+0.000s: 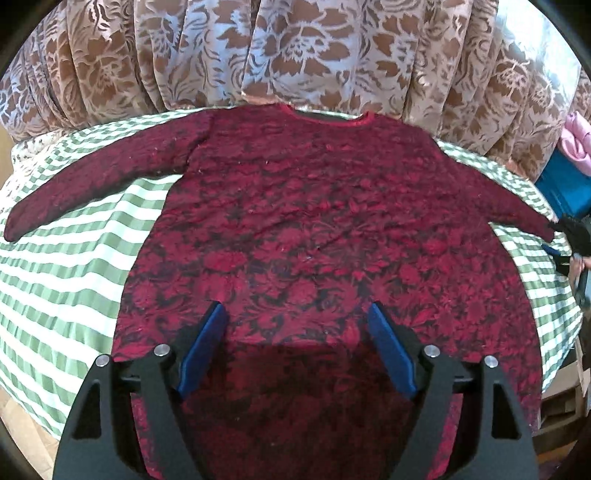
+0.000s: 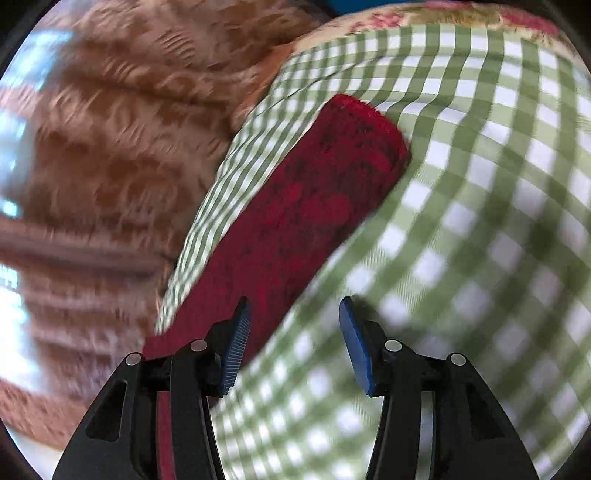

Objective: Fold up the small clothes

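Am hovering left gripper (image 1: 297,325) wide open, empty, over spread red top (image 1: 314,229) hem; right gripper (image 2: 295,317) open, empty, lining up on sleeve cuff (image 2: 354,129) for first fold.

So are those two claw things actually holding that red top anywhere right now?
No. Both the left gripper and right gripper are open; the right one hovers by the sleeve of the red top.

Home room, likely bedroom: bed or table under green-white checked cloth (image 1: 74,280), floral quilt edge (image 2: 406,18), brown floral damask curtain (image 1: 295,51) behind far edge, wood floor (image 1: 22,424) at near-left corner.
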Tool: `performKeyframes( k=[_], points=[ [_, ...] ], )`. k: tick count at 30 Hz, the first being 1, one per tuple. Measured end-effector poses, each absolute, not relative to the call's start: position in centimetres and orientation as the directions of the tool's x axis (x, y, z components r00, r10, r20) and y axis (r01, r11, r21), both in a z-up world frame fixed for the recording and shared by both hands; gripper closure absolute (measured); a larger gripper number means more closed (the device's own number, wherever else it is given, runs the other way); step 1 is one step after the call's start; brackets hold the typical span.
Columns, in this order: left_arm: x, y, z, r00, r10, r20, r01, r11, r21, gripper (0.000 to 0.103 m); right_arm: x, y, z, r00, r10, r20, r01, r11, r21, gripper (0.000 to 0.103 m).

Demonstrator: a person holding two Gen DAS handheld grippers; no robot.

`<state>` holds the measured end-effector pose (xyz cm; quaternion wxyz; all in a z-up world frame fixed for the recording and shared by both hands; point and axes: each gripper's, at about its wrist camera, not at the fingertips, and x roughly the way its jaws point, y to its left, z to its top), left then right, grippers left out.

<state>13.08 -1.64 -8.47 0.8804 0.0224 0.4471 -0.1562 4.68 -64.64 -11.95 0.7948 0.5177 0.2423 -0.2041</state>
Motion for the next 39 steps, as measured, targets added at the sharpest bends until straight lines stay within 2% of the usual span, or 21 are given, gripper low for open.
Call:
performKeyframes(
  k=[5, 9, 11, 16, 23, 30, 39],
  points=[
    [13.9, -1.9, -8.9, 0.547, -0.209, -0.81, 0.265, 0.962, -0.068, 0.022, 7.6, -66.0, -12.3, 0.787, -0.123, -0.605, 0.602, 0.373, 0.706, 0.056],
    [14.8, -1.8, -8.6, 0.569, -0.164, -0.805, 0.224, 0.974, -0.04, 0.02, 9.5, -67.2, -11.4, 0.735, -0.123, -0.667, 0.644, 0.434, 0.63, 0.091],
    [15.1, -1.6, -8.6, 0.574, -0.156, -0.804, 0.214, 0.976, -0.036, 0.02, 9.9, -66.2, -9.5, 0.726, -0.16, -0.669, 0.641, 0.51, 0.574, 0.092],
    [15.5, -1.5, -8.7, 0.583, -0.145, -0.799, 0.208, 0.978, -0.026, 0.02, 11.7, -61.6, -4.3, 0.785, -0.166, -0.597, 0.536, 0.665, 0.519, 0.092],
    [15.7, -0.6, -8.3, 0.597, -0.171, -0.784, 0.203, 0.977, -0.059, 0.019, 16.6, -50.8, 1.0, 0.843, -0.026, -0.538, 0.315, 0.834, 0.453, 0.092],
    [16.2, 1.1, -7.9, 0.594, -0.231, -0.771, 0.201, 0.97, -0.135, 0.019, 23.5, -37.1, 0.7, 0.81, 0.135, -0.57, 0.106, 0.923, 0.37, 0.092],
    [18.8, 3.8, -6.9, 0.588, -0.327, -0.74, 0.178, 0.944, -0.277, 0.02, 30.2, -21.8, -4.4, 0.669, 0.279, -0.688, -0.086, 0.95, 0.301, 0.091]
  ],
)
